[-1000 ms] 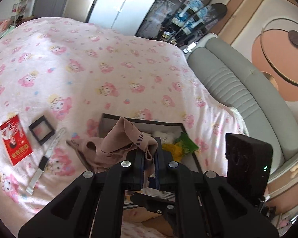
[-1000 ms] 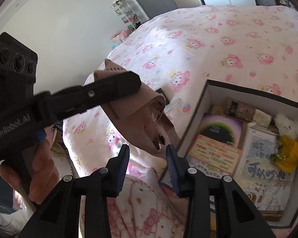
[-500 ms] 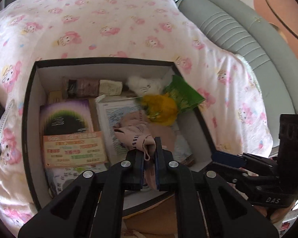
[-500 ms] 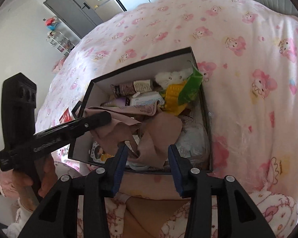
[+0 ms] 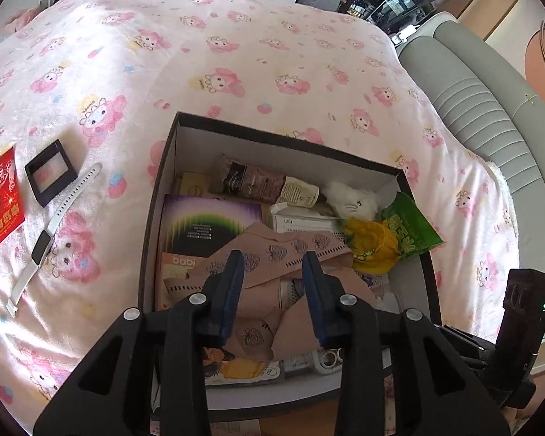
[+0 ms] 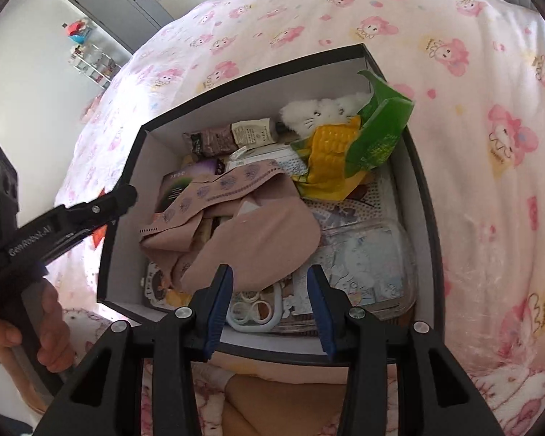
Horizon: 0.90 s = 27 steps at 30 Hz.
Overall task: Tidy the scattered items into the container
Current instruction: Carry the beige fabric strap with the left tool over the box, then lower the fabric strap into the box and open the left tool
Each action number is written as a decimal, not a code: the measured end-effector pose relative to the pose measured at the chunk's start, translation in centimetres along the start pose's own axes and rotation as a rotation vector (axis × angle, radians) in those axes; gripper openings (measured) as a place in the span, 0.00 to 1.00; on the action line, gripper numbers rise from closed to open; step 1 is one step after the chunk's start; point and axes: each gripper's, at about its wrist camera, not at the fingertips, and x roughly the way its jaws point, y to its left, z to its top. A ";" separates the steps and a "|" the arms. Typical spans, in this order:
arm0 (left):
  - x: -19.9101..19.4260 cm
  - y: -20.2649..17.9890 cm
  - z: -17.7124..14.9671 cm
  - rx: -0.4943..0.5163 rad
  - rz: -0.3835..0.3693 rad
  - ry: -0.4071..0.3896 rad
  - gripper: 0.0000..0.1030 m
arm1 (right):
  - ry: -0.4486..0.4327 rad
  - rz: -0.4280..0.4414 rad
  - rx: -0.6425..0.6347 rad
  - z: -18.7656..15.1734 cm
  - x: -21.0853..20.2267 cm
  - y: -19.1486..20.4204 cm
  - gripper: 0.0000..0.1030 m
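A black box with white walls (image 5: 185,149) (image 6: 141,167) stands on the pink bed. A beige-pink garment (image 5: 272,254) (image 6: 261,232) lies loose inside it, on top of books and packets. My left gripper (image 5: 274,265) is open and empty just above the garment; it also shows in the right wrist view (image 6: 127,196) at the box's left rim. My right gripper (image 6: 269,283) is open and empty over the box's near side. On the bed left of the box lie a white watch (image 5: 51,229), a black square frame (image 5: 51,172) and a red packet (image 5: 0,200).
The box also holds a white plush cat (image 5: 352,200) (image 6: 319,112), a yellow corn toy (image 5: 370,243) (image 6: 330,152), a green packet (image 5: 407,225) (image 6: 381,130) and a brown tube (image 5: 258,181). A grey sofa (image 5: 490,109) borders the bed at right.
My left gripper carried the garment from the bed over the box, then opened and let it drop inside. The right gripper stayed open and moved over the box.
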 end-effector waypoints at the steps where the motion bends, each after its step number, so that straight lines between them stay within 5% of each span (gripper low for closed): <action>1: -0.1 0.0 0.2 0.001 -0.001 -0.012 0.32 | -0.003 0.006 0.002 0.1 0.0 -0.1 0.37; 8: 4.4 -0.7 -0.7 -0.006 -0.128 0.247 0.32 | 0.058 0.051 -0.024 0.5 1.9 0.3 0.37; 14: 7.1 -0.5 -0.8 -0.013 -0.027 0.346 0.33 | 0.126 0.072 -0.099 0.5 3.6 1.6 0.37; 19: 6.5 0.3 0.5 -0.057 0.053 0.247 0.33 | 0.162 0.072 -0.121 0.8 4.6 1.8 0.37; 22: 5.6 0.5 0.6 -0.084 -0.006 0.225 0.35 | 0.174 0.080 -0.104 1.3 5.6 1.5 0.37; 27: 5.5 0.4 -0.5 -0.100 -0.117 0.295 0.37 | 0.132 0.080 -0.079 3.1 5.5 1.7 0.37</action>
